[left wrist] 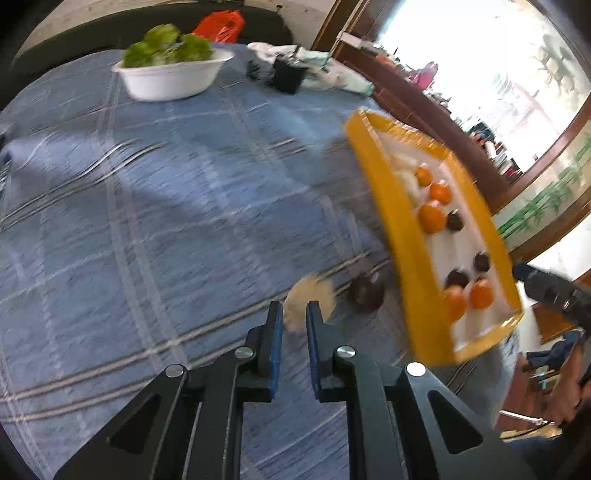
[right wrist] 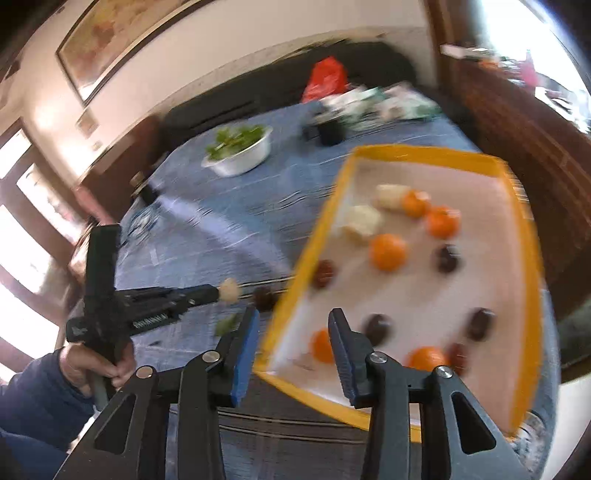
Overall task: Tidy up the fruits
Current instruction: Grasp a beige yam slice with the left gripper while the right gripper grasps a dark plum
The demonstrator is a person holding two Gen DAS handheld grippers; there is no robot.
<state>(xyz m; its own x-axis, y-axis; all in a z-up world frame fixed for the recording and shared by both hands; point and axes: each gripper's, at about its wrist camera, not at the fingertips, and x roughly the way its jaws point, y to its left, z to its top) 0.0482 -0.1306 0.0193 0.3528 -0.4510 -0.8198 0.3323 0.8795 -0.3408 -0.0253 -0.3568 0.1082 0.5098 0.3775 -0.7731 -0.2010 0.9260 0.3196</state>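
My left gripper [left wrist: 294, 308] is shut on a pale beige, rough-skinned fruit [left wrist: 317, 291] just above the blue cloth. The right wrist view shows it from the side, the pale fruit [right wrist: 231, 290] at its tip. A dark round fruit [left wrist: 365, 295] lies on the cloth beside it, close to the yellow tray [left wrist: 384, 192]. The tray holds several oranges [right wrist: 388, 251], dark fruits [right wrist: 376, 326] and pale pieces [right wrist: 364, 219]. My right gripper [right wrist: 293, 325] hangs open above the tray's near left corner [right wrist: 280, 306], with nothing gripped.
A white bowl of greens [left wrist: 173, 74] stands at the far side of the blue checked tablecloth [left wrist: 147, 221]. Behind it lie a red bag [left wrist: 221, 26], black items [left wrist: 284, 75] and crumpled wrappers [left wrist: 332, 70]. A small green scrap [right wrist: 226, 325] lies near the tray.
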